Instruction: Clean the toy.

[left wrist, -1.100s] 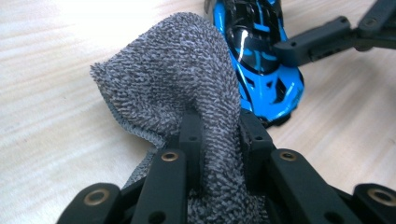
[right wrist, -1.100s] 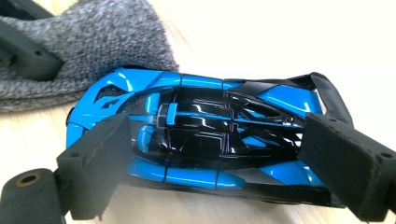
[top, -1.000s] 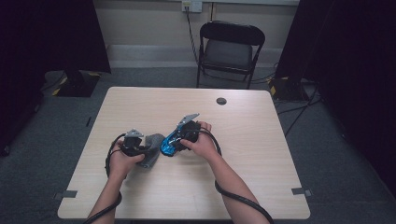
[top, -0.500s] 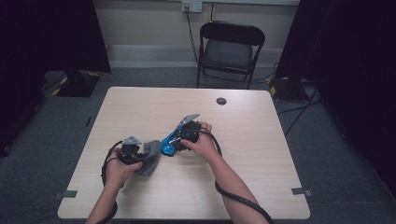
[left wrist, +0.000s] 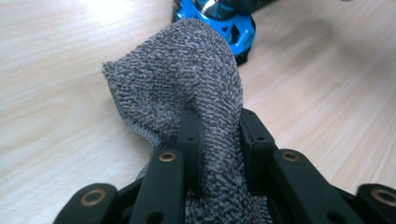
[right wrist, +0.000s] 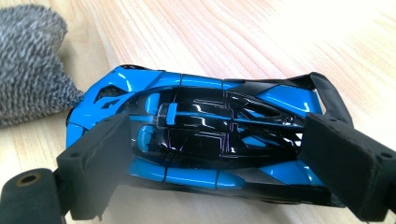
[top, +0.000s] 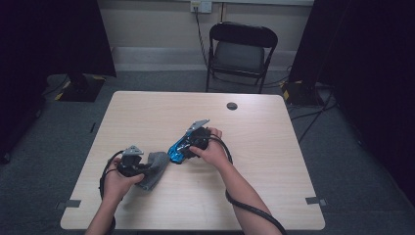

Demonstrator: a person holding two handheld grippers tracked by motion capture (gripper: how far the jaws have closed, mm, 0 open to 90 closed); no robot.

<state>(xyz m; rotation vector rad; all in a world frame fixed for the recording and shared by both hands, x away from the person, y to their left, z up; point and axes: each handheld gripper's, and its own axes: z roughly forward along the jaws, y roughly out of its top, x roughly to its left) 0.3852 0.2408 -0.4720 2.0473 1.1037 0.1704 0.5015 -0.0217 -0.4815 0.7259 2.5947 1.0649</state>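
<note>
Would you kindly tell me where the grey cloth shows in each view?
High view: cloth lower left of centre, in the left gripper.
Left gripper view: cloth centre, pinched between the jaws.
Right gripper view: cloth top left corner.
Shared landmark: blue toy car, just beyond the cloth.

The left gripper (top: 147,168), clamped on the grey terry cloth (top: 154,166), has drawn back toward seven o'clock, pulling the cloth slightly off the glossy blue-and-black toy car (top: 178,151).

cloth (top: 152,169) on table (top: 274,196), left of toy car (top: 177,151) | chair (top: 240,51) behind table
</note>
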